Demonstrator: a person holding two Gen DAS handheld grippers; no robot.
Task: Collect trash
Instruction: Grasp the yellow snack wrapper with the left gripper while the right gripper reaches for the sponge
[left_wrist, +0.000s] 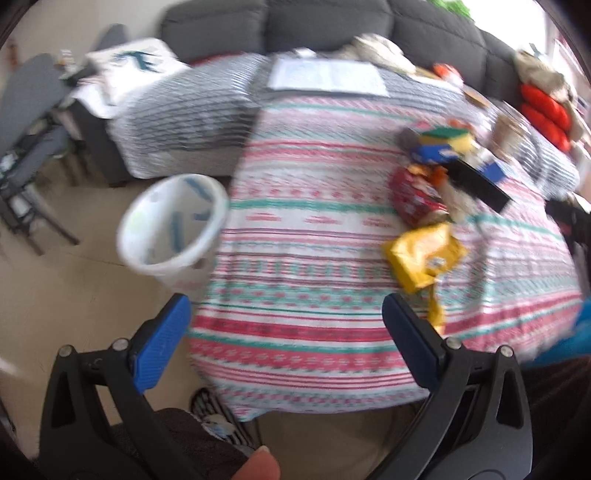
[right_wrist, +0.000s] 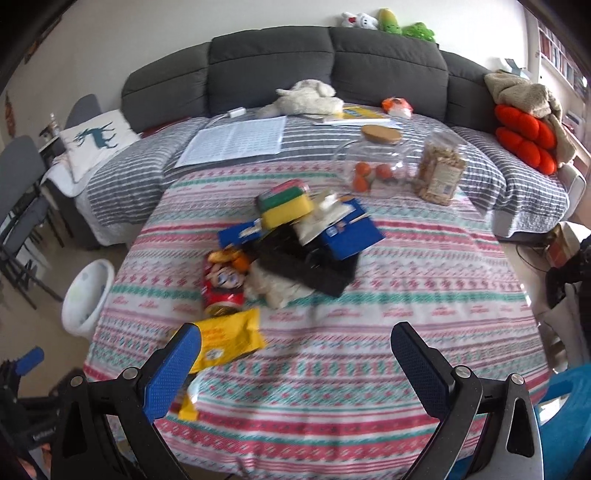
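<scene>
Both grippers are held over the near edge of a round worktop (right_wrist: 369, 354) covered in a pink and green striped cloth, and nothing is gripped by either one. The left gripper (left_wrist: 286, 332) is seen with its jaws spread wide, and the same goes for the right gripper (right_wrist: 295, 354), jaws wide apart too. The trash is piled near the middle of the worktop: a yellow wrapper (right_wrist: 231, 341) is found closest, just beside the right gripper's left finger, with a red snack bag (right_wrist: 221, 284) right behind it. Further back a black tray (right_wrist: 306, 266), a blue box (right_wrist: 351, 236) and a yellow-green sponge pack (right_wrist: 286, 206) are stacked together. A white bin (left_wrist: 171, 227) is parked on the floor just beside the worktop's left edge. The left view is pretty blurred
</scene>
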